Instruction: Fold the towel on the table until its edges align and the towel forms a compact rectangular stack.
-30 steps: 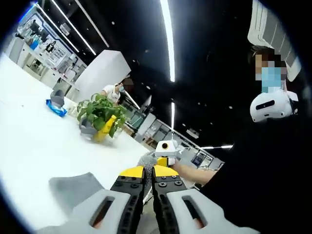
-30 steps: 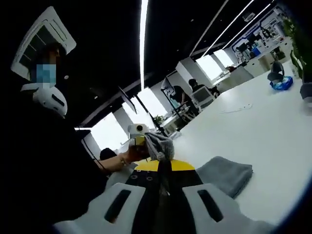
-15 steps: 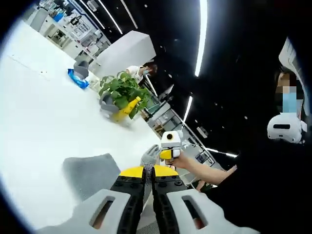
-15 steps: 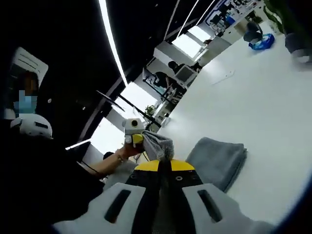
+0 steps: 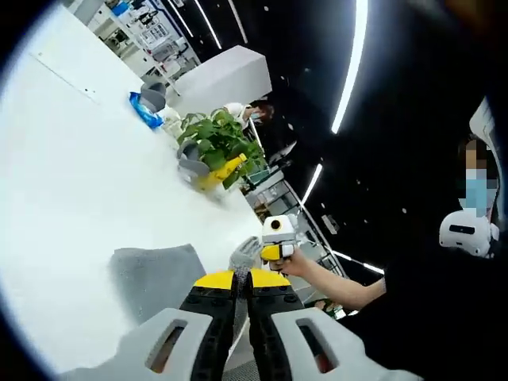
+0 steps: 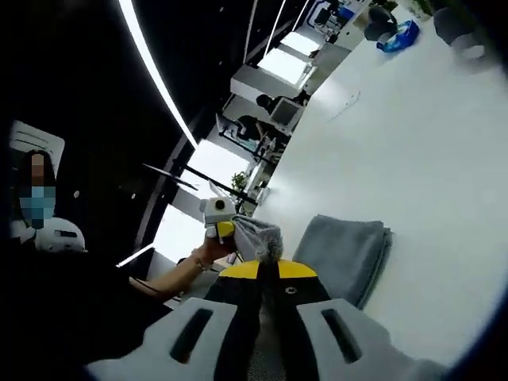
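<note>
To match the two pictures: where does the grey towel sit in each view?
Left gripper view: towel lies lower left on the white table, beside the closed jaws.
Right gripper view: towel lies lower centre-right on the table.
Shared landmark: the blue object far up the table.

Grey towel [image 6: 343, 252] (partly folded) lies on the table, one edge lifted.

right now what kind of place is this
Probably an open-plan office or lab. A long white table holds the grey towel and a potted plant; strip lights run along a dark ceiling, and a person sits at a monitor in the background.
</note>
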